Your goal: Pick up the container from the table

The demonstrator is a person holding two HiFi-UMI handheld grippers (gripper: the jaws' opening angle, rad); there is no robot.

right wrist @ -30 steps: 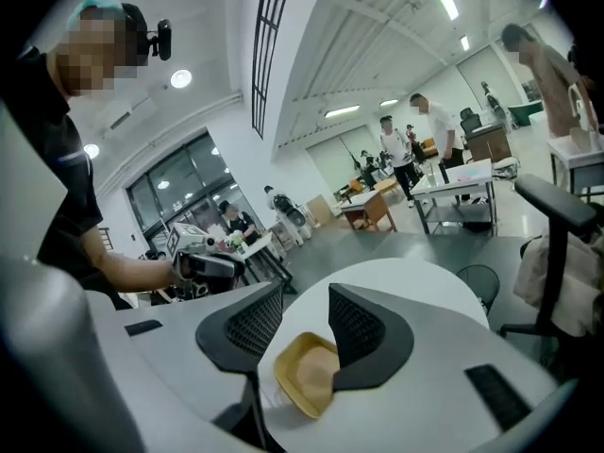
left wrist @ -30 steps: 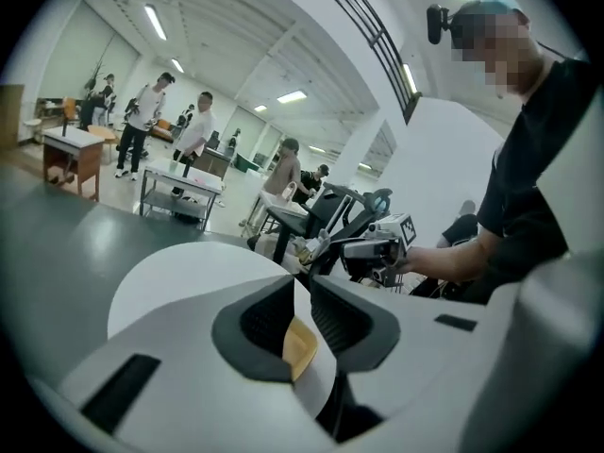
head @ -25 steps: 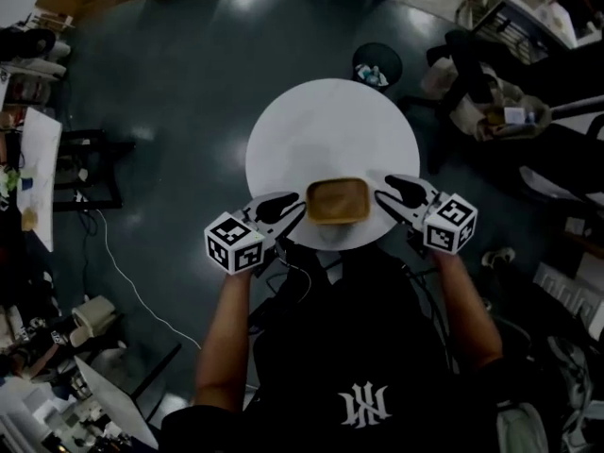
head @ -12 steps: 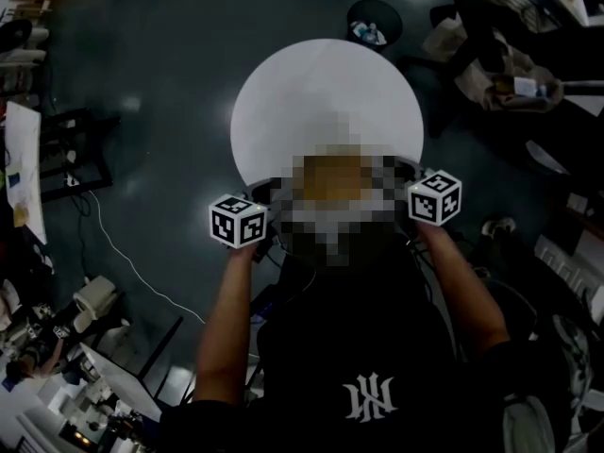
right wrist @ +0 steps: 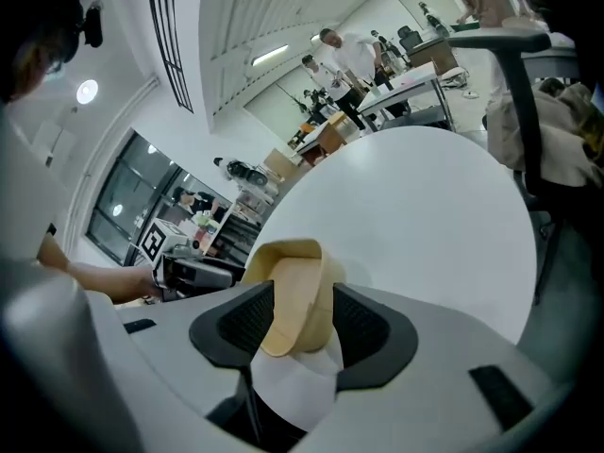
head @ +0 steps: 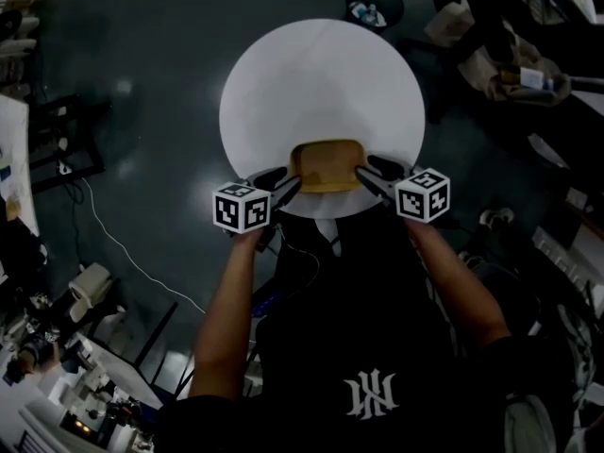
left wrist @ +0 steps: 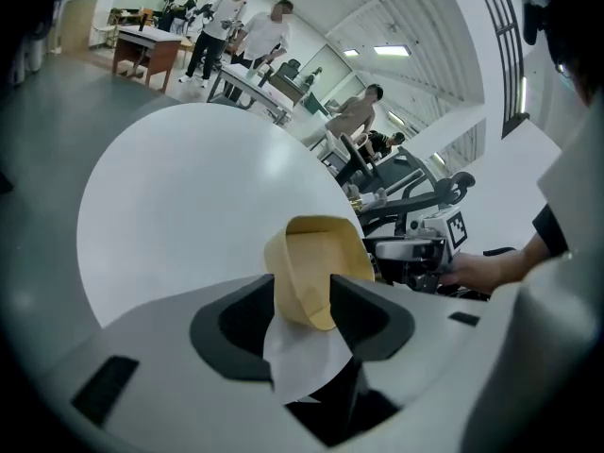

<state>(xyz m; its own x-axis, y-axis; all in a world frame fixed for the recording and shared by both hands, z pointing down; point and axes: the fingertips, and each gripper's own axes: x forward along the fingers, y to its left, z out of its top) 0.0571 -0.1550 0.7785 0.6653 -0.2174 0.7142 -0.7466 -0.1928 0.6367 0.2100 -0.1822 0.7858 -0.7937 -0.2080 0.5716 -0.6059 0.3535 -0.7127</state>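
A tan, shallow container (head: pixel 327 165) sits on the round white table (head: pixel 321 74) close to its near edge. My left gripper (head: pixel 281 182) is at the container's left end and my right gripper (head: pixel 373 172) at its right end. In the left gripper view the container (left wrist: pixel 316 262) has its end wall between the spread jaws of the left gripper (left wrist: pixel 302 286). The right gripper view shows the same: the container (right wrist: pixel 293 286) lies between the jaws of the right gripper (right wrist: pixel 304 295). Both pairs of jaws have just been opening and stand wide, and I see no pad pressing.
A dark bin (head: pixel 375 6) stands on the floor beyond the table. A chair with bags (head: pixel 500 59) is at the far right, and a cable (head: pixel 123 253) runs across the floor at left. People stand at desks (left wrist: pixel 236 26) in the background.
Both grippers have sunk toward the table and closed in on the container's two ends. Their jaws stand wider than before. The container has stayed on the table.
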